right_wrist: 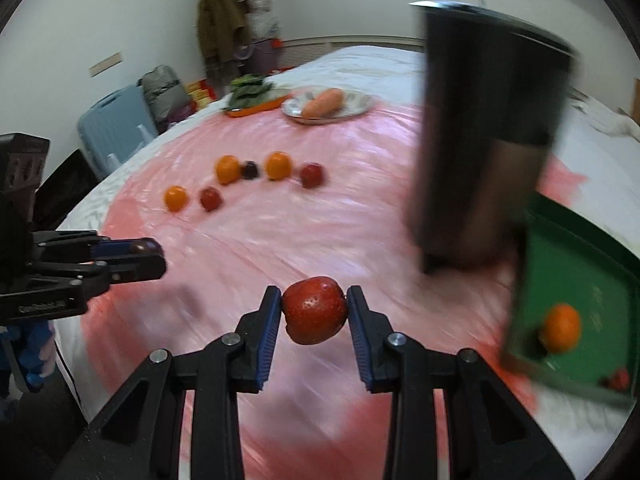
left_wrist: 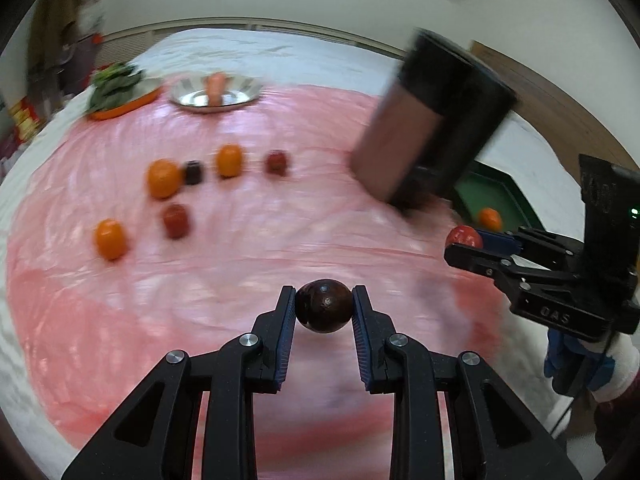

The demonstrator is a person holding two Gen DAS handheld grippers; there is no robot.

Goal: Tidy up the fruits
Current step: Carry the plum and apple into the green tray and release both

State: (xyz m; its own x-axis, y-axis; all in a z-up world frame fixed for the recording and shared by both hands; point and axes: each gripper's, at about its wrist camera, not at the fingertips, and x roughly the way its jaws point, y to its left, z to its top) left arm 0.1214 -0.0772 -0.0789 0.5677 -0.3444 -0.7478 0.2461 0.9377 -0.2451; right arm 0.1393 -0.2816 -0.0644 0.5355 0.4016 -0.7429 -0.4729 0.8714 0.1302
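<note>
Two fruits up: left gripper [left_wrist: 324, 306] fingers grasping dark brown round fruit [left_wrist: 324, 307], right gripper [right_wrist: 314, 311] clenching red apple [right_wrist: 315, 310], probably green-tray-bound [right_wrist: 580, 280].

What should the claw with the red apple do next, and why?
Probably carry it right, over to the green tray, and let go there. The right claw is shut on the red apple above the pink sheet, and an orange already lies in that tray, so fruit seems to go there.
</note>
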